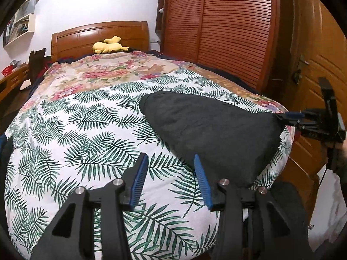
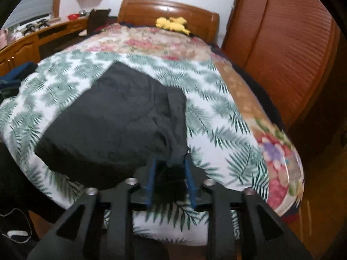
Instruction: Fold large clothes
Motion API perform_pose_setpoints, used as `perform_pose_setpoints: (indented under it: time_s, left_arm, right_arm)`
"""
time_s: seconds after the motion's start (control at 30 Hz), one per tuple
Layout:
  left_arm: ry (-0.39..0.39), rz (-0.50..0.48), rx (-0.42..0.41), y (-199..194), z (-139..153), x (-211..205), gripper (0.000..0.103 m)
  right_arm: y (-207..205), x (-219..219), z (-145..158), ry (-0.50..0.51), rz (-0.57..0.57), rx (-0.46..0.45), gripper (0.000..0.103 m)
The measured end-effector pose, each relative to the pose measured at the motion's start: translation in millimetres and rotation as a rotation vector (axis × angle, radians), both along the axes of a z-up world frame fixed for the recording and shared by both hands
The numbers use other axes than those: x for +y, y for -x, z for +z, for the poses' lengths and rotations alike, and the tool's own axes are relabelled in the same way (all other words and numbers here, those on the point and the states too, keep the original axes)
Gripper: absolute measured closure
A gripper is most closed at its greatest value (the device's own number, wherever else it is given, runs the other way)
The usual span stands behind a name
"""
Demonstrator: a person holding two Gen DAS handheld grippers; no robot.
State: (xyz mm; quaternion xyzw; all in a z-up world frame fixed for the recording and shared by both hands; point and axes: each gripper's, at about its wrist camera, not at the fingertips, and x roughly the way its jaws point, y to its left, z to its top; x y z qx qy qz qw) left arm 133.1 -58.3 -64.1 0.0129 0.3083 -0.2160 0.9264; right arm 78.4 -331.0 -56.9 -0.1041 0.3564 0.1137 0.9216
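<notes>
Left wrist view: your left gripper (image 1: 171, 174) hovers over a bed covered with a white fern-print sheet (image 1: 71, 134), its blue-padded jaws spread apart with only the sheet showing between them. Just beyond its right finger lies the black garment (image 1: 212, 130), a dark folded piece of clothing spread flat on the near right part of the bed. At the far right edge of this view, your right gripper (image 1: 290, 118) meets the garment's right-hand corner, where the cloth draws to a point at the blue pads.

Right wrist view, which is blurred: the black garment (image 2: 112, 121) fills the middle of the frame, lying on the fern-print sheet (image 2: 216, 117) near the foot of the bed. The jaws of your right gripper (image 2: 171, 169) stand narrowly parted, with a gathered fold of the garment's corner lying between the pads; the pads look clear of the cloth, though the blur makes this hard to judge.

Further up the bed a floral quilt (image 1: 104, 71) covers the mattress, and a yellow plush toy (image 1: 108, 45) rests against the wooden headboard (image 1: 97, 34). A louvred wooden wardrobe (image 1: 227, 28) stands along the right side of the bed
</notes>
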Motion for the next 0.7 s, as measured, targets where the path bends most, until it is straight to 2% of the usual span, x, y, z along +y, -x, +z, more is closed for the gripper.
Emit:
perform_pose_setpoints:
  time_s: [0.13, 0.27, 0.37, 0.47, 0.63, 0.7]
  left_arm:
    - [0.001, -0.004, -0.005, -0.9, 0.2, -1.6, 0.059]
    - [-0.004, -0.013, -0.008, -3.5, -0.5, -5.1, 0.058]
    - [-0.008, -0.027, -0.009, -7.4, -1.6, -8.8, 0.057]
    - [-0.016, -0.044, -0.003, -14.4, -4.6, -14.1, 0.056]
    - [-0.031, -0.071, 0.001, -27.2, -9.5, -21.3, 0.054]
    - [-0.037, -0.082, -0.001, -33.7, -11.9, -24.5, 0.053]
  right_arm:
    - [0.9, 12.5, 16.4, -0.011, 0.033, -0.046, 0.060]
    - [-7.9, 28.6, 12.9, -0.043, 0.075, -0.031, 0.058]
    - [-20.7, 42.1, -5.4, -0.065, 0.104, 0.012, 0.058]
    - [-32.6, 49.9, -31.6, -0.073, 0.092, 0.097, 0.058]
    - [-41.3, 41.9, -74.7, -0.123, 0.048, 0.216, 0.057]
    - [-40.2, 36.3, -80.8, -0.149, 0.038, 0.220, 0.056]
